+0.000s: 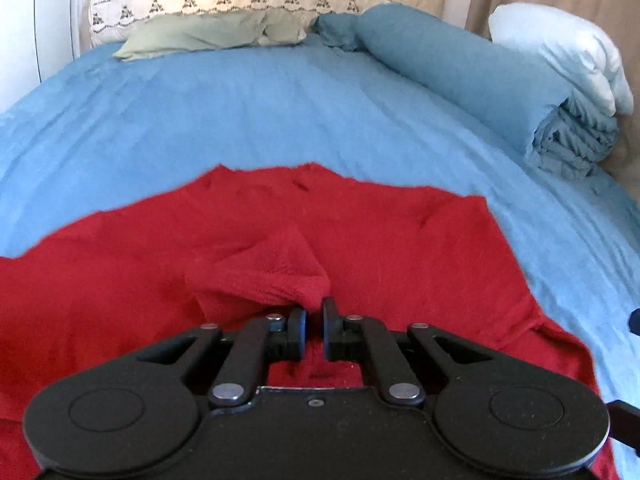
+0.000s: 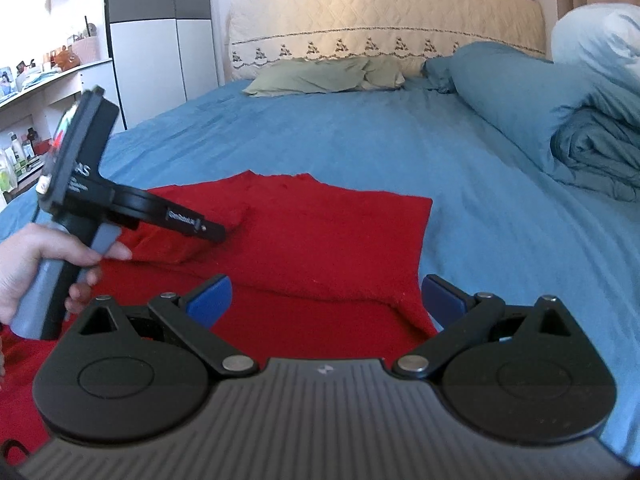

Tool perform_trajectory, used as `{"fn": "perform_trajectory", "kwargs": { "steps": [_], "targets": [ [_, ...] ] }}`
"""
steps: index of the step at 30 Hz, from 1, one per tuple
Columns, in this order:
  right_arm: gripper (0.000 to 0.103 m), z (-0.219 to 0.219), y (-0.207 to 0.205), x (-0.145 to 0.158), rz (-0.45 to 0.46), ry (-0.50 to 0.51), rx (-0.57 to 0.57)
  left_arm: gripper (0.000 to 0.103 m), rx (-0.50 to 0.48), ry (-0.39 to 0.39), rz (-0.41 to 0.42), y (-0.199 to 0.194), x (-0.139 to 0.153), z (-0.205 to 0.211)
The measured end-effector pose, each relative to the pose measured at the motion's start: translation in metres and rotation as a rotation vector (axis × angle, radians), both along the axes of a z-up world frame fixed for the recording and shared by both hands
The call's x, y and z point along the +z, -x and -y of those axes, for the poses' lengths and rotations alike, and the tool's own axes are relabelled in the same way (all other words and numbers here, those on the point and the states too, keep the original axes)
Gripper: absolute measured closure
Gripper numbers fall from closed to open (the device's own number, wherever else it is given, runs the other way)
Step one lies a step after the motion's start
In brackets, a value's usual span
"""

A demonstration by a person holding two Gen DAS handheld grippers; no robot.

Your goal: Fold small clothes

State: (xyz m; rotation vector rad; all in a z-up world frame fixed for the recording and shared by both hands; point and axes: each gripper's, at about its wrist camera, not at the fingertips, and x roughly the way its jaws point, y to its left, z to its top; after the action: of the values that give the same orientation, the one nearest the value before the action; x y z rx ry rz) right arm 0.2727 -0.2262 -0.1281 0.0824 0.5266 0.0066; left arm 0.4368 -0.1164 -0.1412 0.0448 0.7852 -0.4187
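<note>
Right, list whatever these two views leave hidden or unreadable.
- Red garment: near edge hidden behind the left gripper in the left wrist view, and cut off by the frame.
- Shelf items, right wrist view: too small to identify.
- Bedding roll: cut off by the right edge.

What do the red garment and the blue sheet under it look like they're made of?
Red garment: looks like a soft knit, maybe wool or acrylic; matte, with fine ribbed texture on the fold in the left gripper. Blue sheet: thin woven cloth, probably cotton; matte, with fine creases.
</note>
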Motion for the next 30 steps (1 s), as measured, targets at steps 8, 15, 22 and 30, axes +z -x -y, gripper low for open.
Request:
{"fn": "perform_trajectory", "kwargs": {
  "steps": [8,15,22,30],
  "targets": [
    [0.000,-0.027,-0.003,0.030,0.032,0.052,0.043,0.023,0.024,-0.004,0.102,0.032,0.057,-0.036],
    [0.000,-0.058,0.001,0.052,0.057,0.084,0.084,0.000,0.099,0.083,0.154,0.061,0.095,-0.096],
    [0.000,-0.095,-0.016,0.046,0.027,0.085,0.113,0.000,0.189,-0.020,0.141,0.087,0.071,-0.145],
    [0.000,-0.145,-0.075,0.019,0.001,0.204,0.131,0.000,0.256,-0.028,0.027,0.105,0.009,-0.182]
  ]
}}
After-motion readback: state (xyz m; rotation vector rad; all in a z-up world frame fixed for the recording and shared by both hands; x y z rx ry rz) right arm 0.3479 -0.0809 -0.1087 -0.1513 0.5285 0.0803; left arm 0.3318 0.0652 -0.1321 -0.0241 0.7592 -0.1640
